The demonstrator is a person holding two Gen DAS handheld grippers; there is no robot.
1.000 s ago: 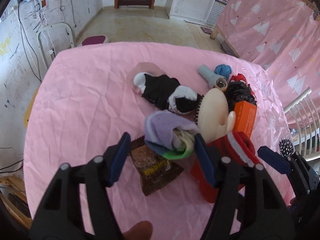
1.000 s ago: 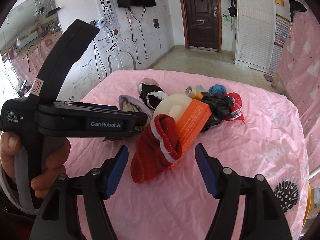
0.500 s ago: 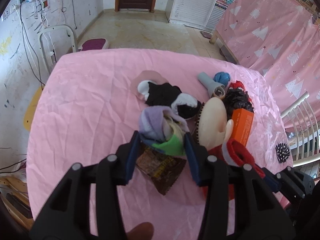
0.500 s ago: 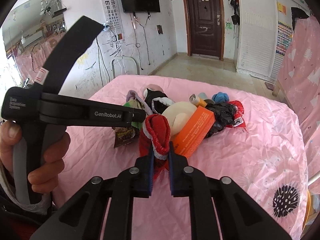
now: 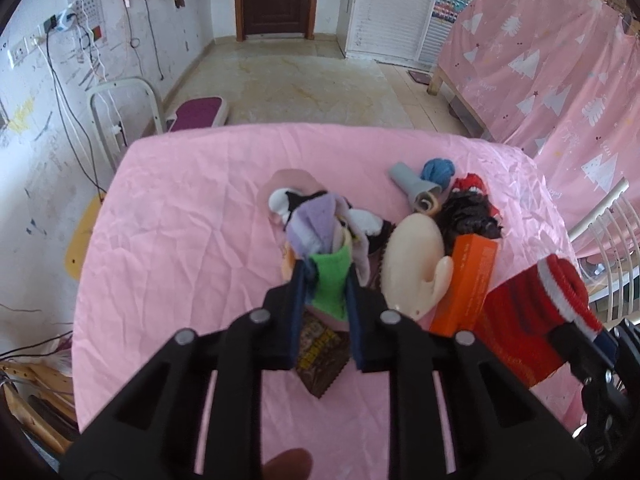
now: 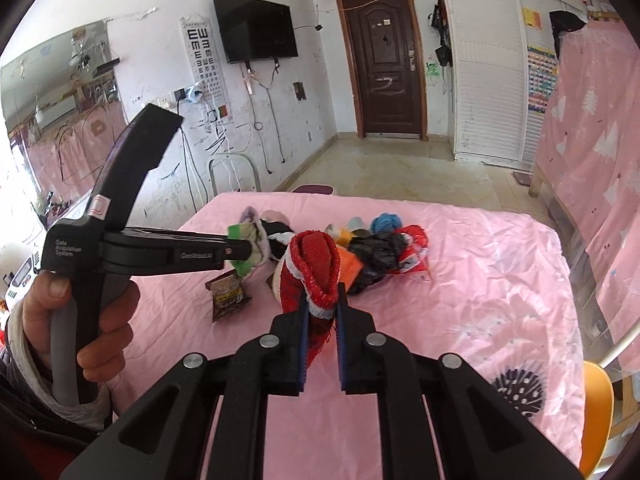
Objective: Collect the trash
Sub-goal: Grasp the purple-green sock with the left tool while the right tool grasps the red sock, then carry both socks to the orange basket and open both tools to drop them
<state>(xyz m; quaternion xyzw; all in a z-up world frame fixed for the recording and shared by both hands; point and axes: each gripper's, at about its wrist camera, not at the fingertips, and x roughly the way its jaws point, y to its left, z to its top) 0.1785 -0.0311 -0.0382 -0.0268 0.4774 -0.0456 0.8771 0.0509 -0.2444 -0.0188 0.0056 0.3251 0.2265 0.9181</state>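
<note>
A bundled purple sock with a green cuff hangs off the pink table. My left gripper is closing its jaws, and the pads press that cuff. In the right wrist view the same bundle sits at the left gripper's tip. My right gripper is shut on a red sock with a white-striped cuff, lifted above the pile. A brown snack wrapper lies flat under the left jaws. An orange box, a black plastic bag and a red wrapper lie behind.
A cream mitten-shaped object, a black-and-white sock, a grey tube and blue yarn crowd the table's middle. A white chair frame stands far left, an orange chair near right.
Both grippers went from wide open to shut. The left closed on the purple-green sock bundle and raised it off the wrapper. The right closed on the red sock and lifted it.
</note>
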